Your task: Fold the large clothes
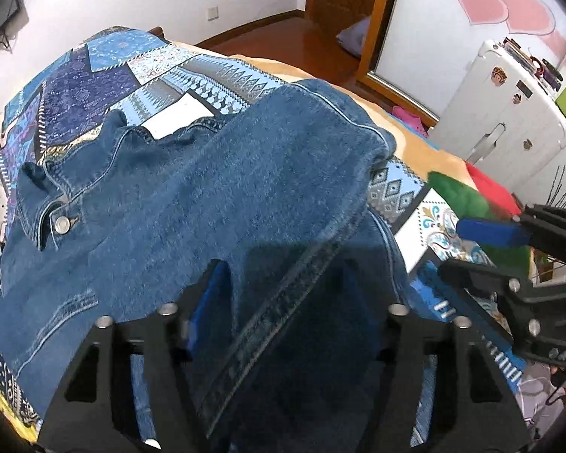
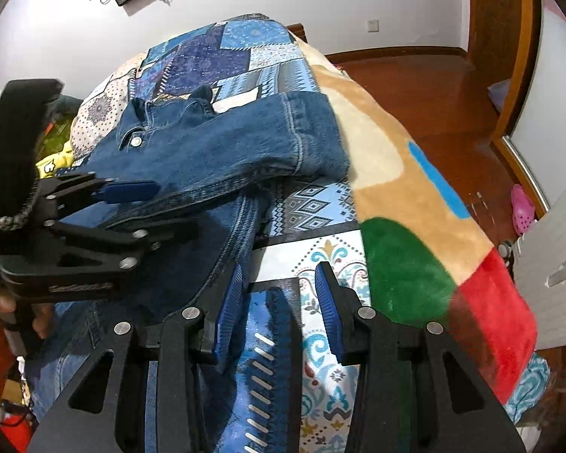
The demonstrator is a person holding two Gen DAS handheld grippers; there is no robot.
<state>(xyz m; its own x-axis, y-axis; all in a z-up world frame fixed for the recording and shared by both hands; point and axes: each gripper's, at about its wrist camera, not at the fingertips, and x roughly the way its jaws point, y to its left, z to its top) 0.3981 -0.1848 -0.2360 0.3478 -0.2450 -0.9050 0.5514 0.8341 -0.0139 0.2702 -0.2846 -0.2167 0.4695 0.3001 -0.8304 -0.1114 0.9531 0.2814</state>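
Two tongs over bed (image 2: 396, 173). Denim jacket (image 1: 215, 196) lies on quilt (image 2: 222, 53), collar at 10 o'clock, sleeve folded across. Left tongs (image 1: 279, 302) spread, fabric between, not clamped. Right tongs (image 2: 279, 302) spread, empty, beside hem. Advice: pinch hem corners evenly, lift low, fold toward collar.

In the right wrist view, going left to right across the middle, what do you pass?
left gripper → denim jacket → patterned blue quilt → tan, green and red blanket → pink shoe on the wooden floor
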